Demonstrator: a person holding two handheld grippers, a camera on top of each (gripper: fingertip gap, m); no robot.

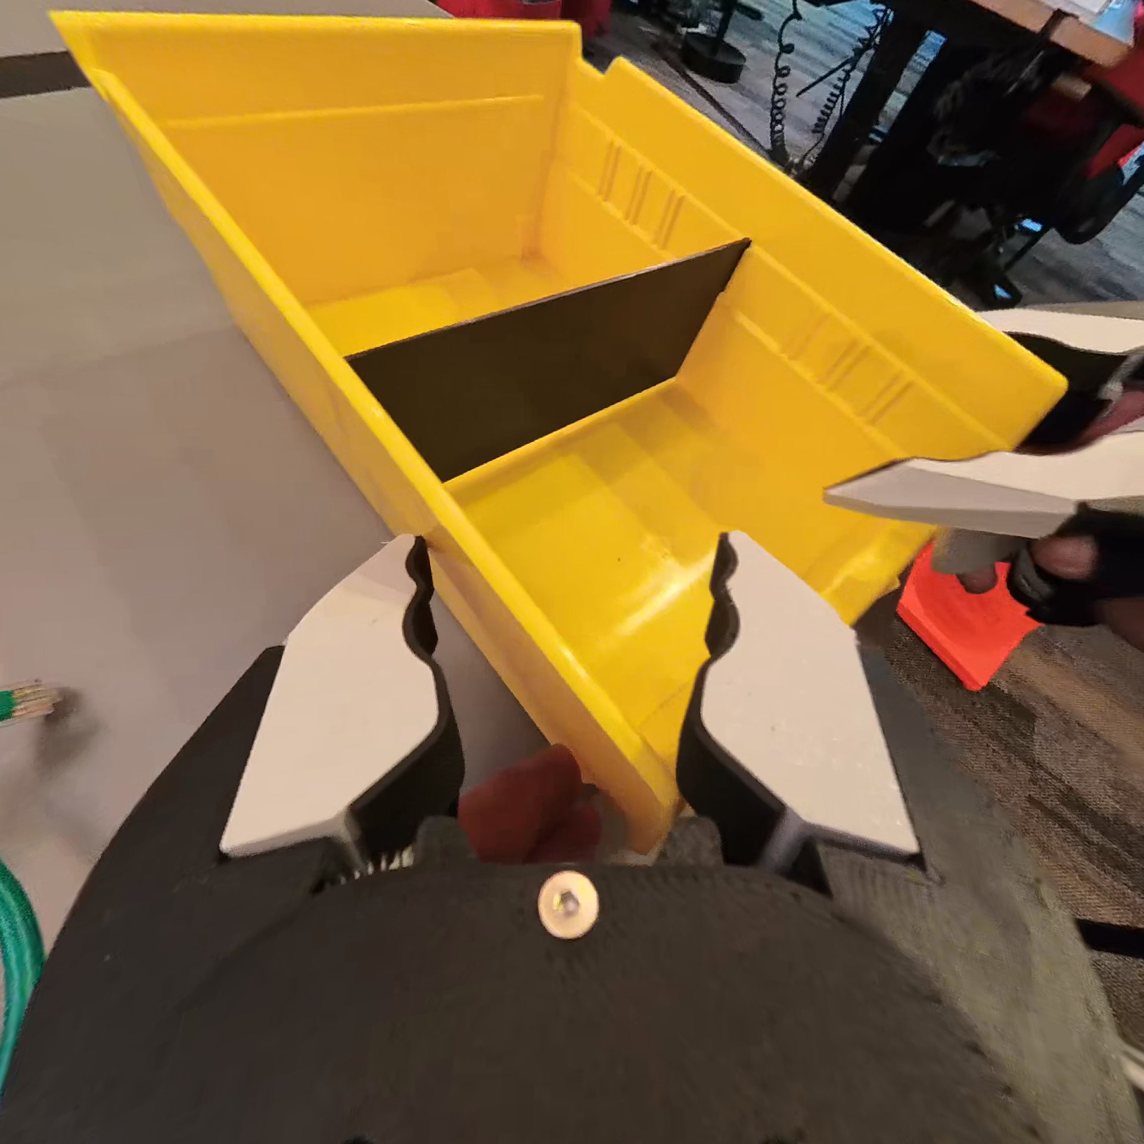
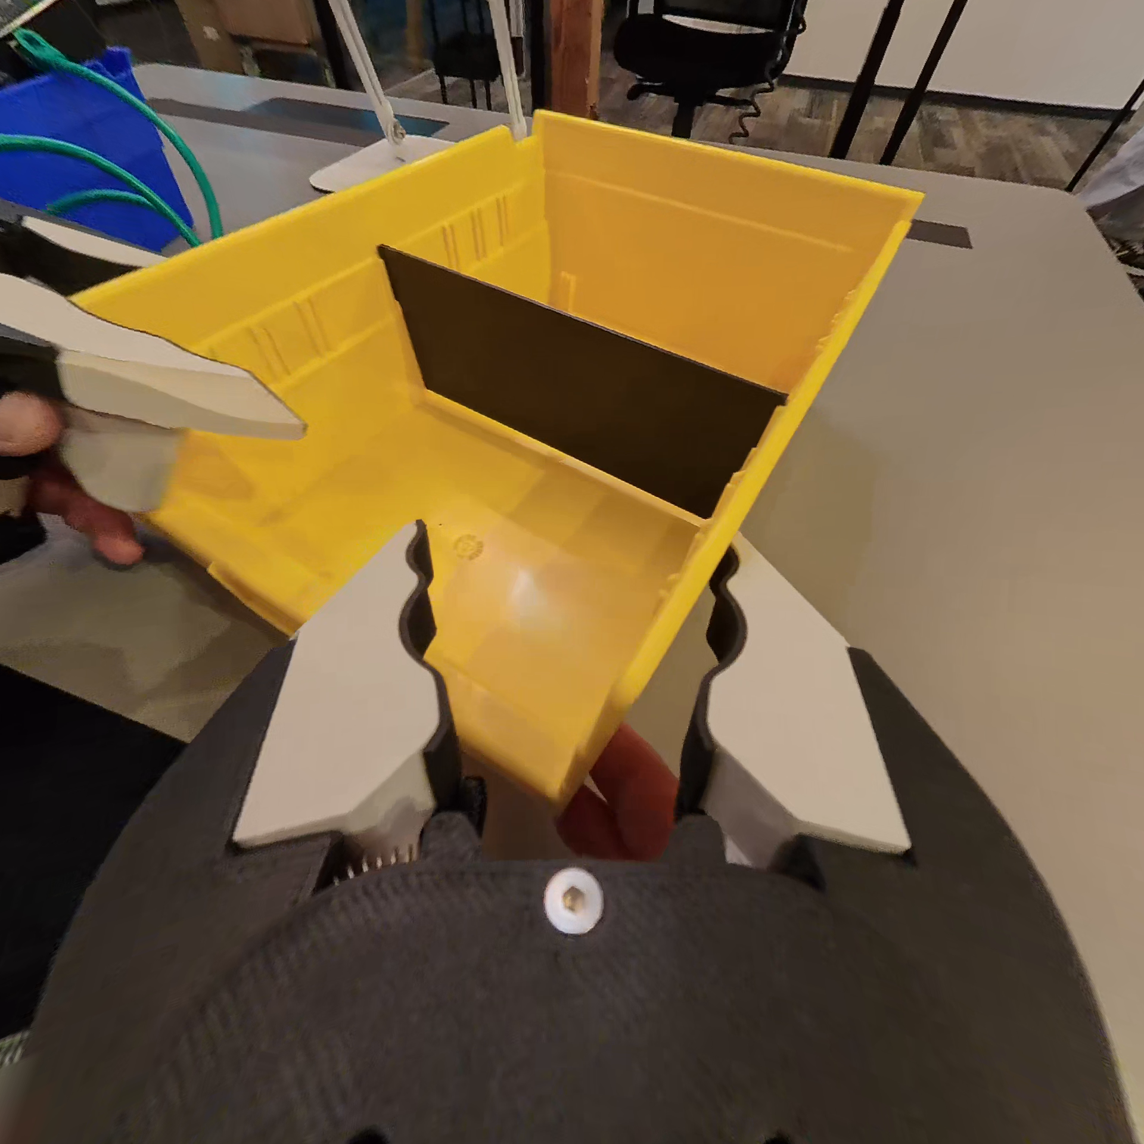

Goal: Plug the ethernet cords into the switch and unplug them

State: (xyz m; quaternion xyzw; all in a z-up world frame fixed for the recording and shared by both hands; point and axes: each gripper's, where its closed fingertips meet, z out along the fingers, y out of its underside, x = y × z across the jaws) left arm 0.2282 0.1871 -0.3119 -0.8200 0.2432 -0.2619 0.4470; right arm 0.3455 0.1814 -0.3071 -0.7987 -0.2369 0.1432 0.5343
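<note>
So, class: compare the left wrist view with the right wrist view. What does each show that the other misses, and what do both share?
Only the left wrist view shows the orange object on the carpet and a clear cable plug. Only the right wrist view shows the blue bin and white lamp base. Both show the yellow bin with its black divider, green cable, grey table and both open claws, left claw, right claw.

Bin [image 1: 346,186] on table [image 1: 124,433], near its edge. Divider [image 1: 545,365] upright across bin's middle, splitting it into two compartments. Left gripper [image 1: 572,594] straddles bin's left wall at the near corner; right gripper [image 2: 576,594] straddles the right wall. Cable [image 1: 15,916] with plug [image 1: 31,702] on table, left of bin. Crate [image 2: 80,155] and lamp base [image 2: 377,158] behind.
</note>
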